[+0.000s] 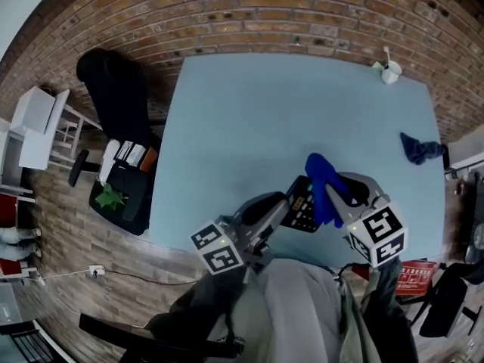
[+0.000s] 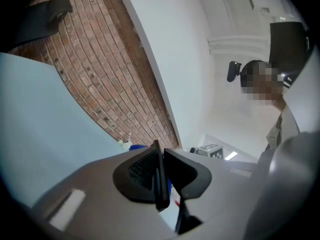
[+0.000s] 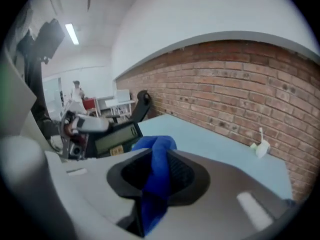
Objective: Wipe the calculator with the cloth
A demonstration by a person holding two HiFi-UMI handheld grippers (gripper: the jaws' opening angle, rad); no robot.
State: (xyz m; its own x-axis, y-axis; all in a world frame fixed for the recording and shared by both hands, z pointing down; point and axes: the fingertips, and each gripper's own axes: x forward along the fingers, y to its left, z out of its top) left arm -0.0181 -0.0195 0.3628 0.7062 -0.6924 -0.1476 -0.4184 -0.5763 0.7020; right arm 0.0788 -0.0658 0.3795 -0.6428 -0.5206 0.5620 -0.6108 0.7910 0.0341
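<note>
Black calculator (image 1: pixel 304 205): over the near edge of the light-blue bench (image 1: pixel 257 119), its thin edge clamped between the jaws of the left gripper (image 1: pixel 282 212), display side turned toward the right gripper (image 1: pixel 338 193). Bright blue cloth (image 1: pixel 324 181): bunched and clenched in the right gripper's jaws, its loose end hanging at the calculator's right side, contact not discernible. Also on the bench: white cup (image 1: pixel 391 72) at the far right corner and a dark blue rag (image 1: pixel 418 148) at the right edge; black office chair (image 1: pixel 113 89) on the floor off the left edge.
</note>
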